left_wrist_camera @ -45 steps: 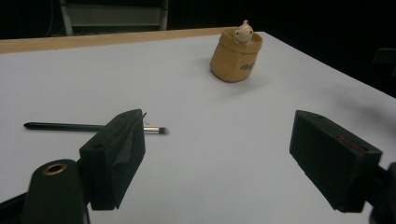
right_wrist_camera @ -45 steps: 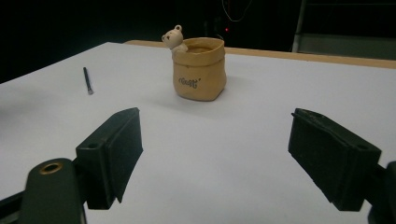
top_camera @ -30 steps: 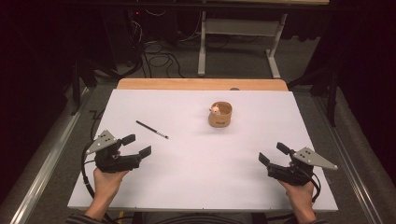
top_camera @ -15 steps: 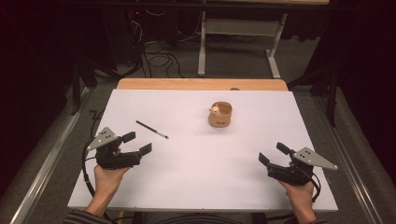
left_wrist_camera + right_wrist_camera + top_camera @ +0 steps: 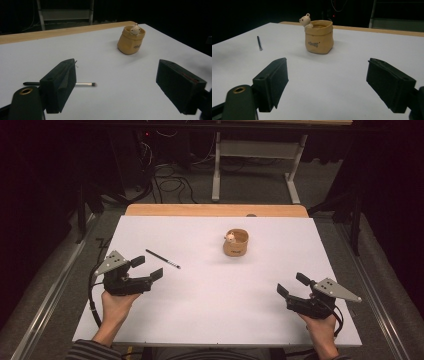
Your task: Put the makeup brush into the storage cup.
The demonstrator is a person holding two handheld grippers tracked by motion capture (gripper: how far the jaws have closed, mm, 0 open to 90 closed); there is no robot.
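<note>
A tan sack-shaped pot (image 5: 236,243) with a small white bear figure on its rim stands upright at the middle back of the white table (image 5: 210,285); it also appears as the pot (image 5: 131,40) and the pot (image 5: 319,40). A thin black pen (image 5: 163,259) lies left of the pot, just beyond my left gripper (image 5: 147,268), which is open and holds nothing. The pen (image 5: 85,84) lies partly hidden behind the left jaw. My right gripper (image 5: 293,285) rests open near the front right, with nothing held. The pen (image 5: 259,43) shows far off at the left.
A wooden strip (image 5: 215,210) runs along the table's far edge. Beyond it stand a metal frame (image 5: 255,165) and cables on the dark floor. Metal rails (image 5: 45,295) flank the table's sides.
My left gripper has moved a little forward toward the pen. The right gripper, the pot and the pen have stayed put.
</note>
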